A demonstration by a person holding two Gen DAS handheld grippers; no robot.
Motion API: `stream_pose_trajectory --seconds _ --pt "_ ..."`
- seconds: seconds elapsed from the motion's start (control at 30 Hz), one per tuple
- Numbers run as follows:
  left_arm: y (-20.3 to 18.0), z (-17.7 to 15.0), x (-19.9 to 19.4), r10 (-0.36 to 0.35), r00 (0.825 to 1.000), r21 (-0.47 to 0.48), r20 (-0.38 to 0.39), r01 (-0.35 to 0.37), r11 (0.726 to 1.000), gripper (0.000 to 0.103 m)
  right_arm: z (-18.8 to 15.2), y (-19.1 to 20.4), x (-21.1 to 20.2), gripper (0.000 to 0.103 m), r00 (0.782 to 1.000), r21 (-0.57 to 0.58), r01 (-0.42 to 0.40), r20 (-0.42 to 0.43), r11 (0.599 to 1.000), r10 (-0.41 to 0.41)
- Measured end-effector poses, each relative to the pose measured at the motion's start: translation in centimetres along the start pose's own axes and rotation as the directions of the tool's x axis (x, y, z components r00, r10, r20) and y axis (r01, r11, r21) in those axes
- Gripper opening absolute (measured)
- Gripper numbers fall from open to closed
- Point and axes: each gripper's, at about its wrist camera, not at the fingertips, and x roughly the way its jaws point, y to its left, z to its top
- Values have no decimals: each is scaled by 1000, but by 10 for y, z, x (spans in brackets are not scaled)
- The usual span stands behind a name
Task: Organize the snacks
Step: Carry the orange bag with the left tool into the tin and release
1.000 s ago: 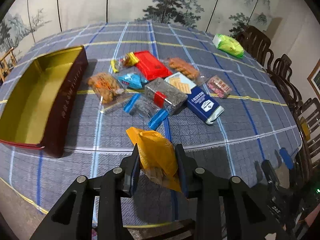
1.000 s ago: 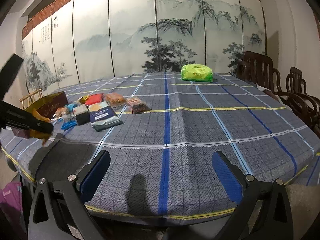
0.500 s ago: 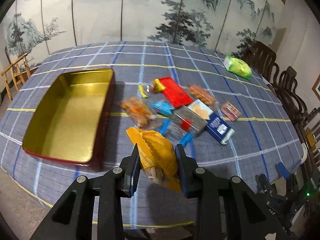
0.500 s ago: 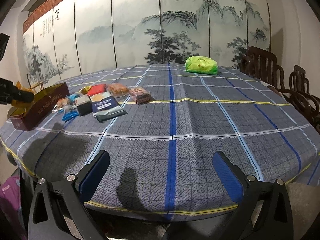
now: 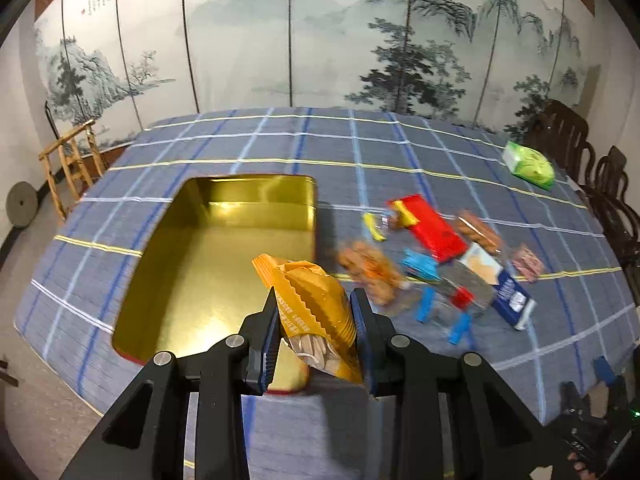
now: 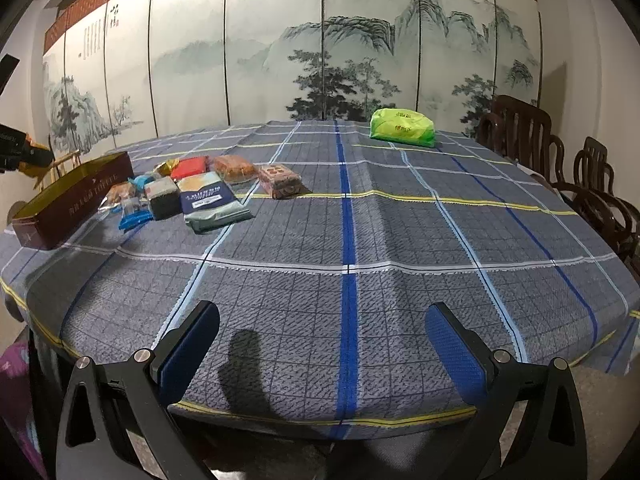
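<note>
A: Carrying now — left claw [image 5: 316,320] is clamping the orange snack bag [image 5: 316,304], hovering over the near corner of the gold tin [image 5: 224,248]. Tin is looking empty.

B: Right claw [image 6: 322,344]?

A: Standing wide apart, holding nothing. Rest of the snack pile [image 5: 436,264] is sitting on the worktop [image 6: 400,240] beside the tin — green pack [image 6: 402,127] lying well apart.

B: Anything unclear?

A: Pile is blurring; labels unreadable.

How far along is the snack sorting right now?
Nothing is packed yet: the gold tin is bare inside. The left claw grips an orange snack bag above the tin's near corner. The snack pile and green pack remain on the cloth; the right claw is open.
</note>
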Motion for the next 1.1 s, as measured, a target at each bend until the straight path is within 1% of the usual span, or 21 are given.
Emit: stream_pose_trajectory --seconds 0.27,0.53,0.8,0.9,0.97,1.1 --pt "22 13 18 63 998 26 -2 -62 998 29 -1 5 5 102 1000 -18 16 -22 1000 -16" --pt "45 36 44 119 993 46 -22 -118 992 29 -1 9 11 102 999 -31 27 -43 999 -29" --pt "67 64 85 162 982 60 -93 -157 986 29 0 11 11 103 998 -29 27 -50 999 -29" --pt "73 71 104 181 975 66 -132 -174 983 29 0 9 12 103 998 -23 24 -53 999 -25" --pt "78 76 118 180 970 60 -165 -172 983 29 0 8 12 103 998 -19 21 -56 1000 -22" --pt "80 82 137 190 961 71 -200 -179 981 30 0 8 12 103 998 -19 21 -57 1000 -22"
